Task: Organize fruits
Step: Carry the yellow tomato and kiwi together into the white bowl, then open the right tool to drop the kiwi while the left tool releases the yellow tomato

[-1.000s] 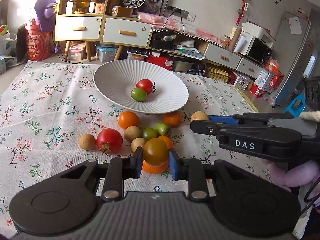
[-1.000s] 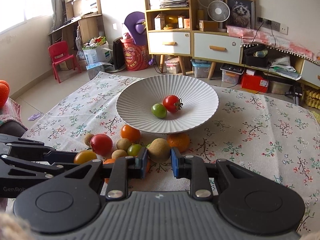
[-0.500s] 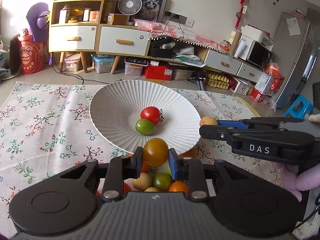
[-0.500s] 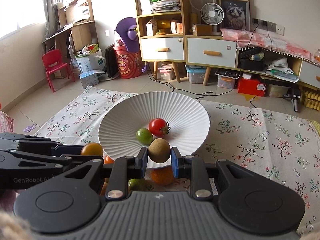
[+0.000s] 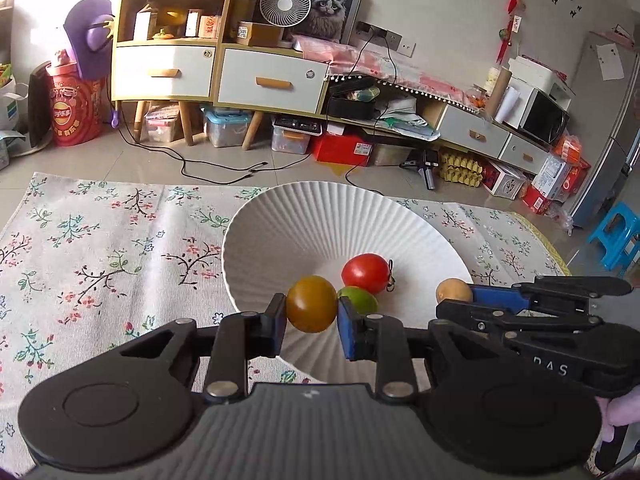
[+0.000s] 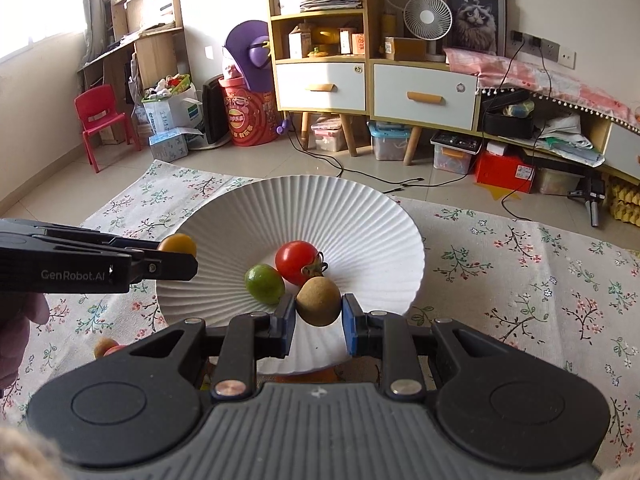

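Above the plate (image 6: 384, 216), an orange-green tomato (image 5: 311, 304) is clamped by the left fingers (image 5: 312, 326) and a brown fruit (image 6: 319, 301) by the right fingers (image 6: 319, 326). If released high, either may roll out or strike the red tomato (image 6: 297, 262).

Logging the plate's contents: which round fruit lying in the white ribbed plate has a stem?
The red tomato with the dried stem; the green fruit beside it in the white ribbed plate has none.

A white fan (image 6: 425, 16) and a cat picture (image 6: 474, 19) top the drawer cabinet (image 6: 374, 84).
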### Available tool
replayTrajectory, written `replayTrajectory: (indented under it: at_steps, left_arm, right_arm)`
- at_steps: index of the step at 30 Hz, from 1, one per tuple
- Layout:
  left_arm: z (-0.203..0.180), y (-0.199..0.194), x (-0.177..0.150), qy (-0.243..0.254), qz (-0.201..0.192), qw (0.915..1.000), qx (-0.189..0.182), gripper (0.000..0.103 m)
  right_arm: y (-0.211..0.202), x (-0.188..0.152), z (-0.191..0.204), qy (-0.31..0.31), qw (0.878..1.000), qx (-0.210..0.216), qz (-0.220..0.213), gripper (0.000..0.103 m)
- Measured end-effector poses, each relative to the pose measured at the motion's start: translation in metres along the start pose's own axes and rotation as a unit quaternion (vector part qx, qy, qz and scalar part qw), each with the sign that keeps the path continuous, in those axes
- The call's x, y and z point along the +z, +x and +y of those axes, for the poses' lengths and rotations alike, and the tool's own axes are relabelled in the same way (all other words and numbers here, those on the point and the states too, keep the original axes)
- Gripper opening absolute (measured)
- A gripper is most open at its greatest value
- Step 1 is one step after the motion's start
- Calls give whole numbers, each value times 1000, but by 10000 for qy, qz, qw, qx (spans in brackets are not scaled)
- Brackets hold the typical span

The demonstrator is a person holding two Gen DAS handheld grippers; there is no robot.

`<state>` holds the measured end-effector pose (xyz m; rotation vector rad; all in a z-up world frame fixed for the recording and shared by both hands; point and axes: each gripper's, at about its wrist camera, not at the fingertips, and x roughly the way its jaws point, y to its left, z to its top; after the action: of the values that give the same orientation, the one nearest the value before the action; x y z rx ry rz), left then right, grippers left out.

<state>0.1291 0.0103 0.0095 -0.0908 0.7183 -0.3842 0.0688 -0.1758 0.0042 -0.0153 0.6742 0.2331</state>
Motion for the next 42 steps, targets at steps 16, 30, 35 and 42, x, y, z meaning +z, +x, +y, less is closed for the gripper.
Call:
replayTrajectory:
  at_steps: [16, 30, 35, 42]
  left_arm:
    - [-2, 38, 16, 368, 333, 9987, -80, 31]
    - [-4, 48, 19, 327, 397, 9985, -168, 32]
    - [-7, 47, 20, 404, 362, 9985, -119, 34]
    - [-5, 34, 18, 414, 268, 9988, -65, 52]
  right_arm:
    - [25, 6, -1, -318, 9994, -51, 155, 22]
    - [34, 5, 5, -607, 9980, -34, 159, 22]
    - [35, 7, 5, -606, 9980, -26, 169, 23]
    - [22, 8, 8, -657, 9978, -20, 59, 53]
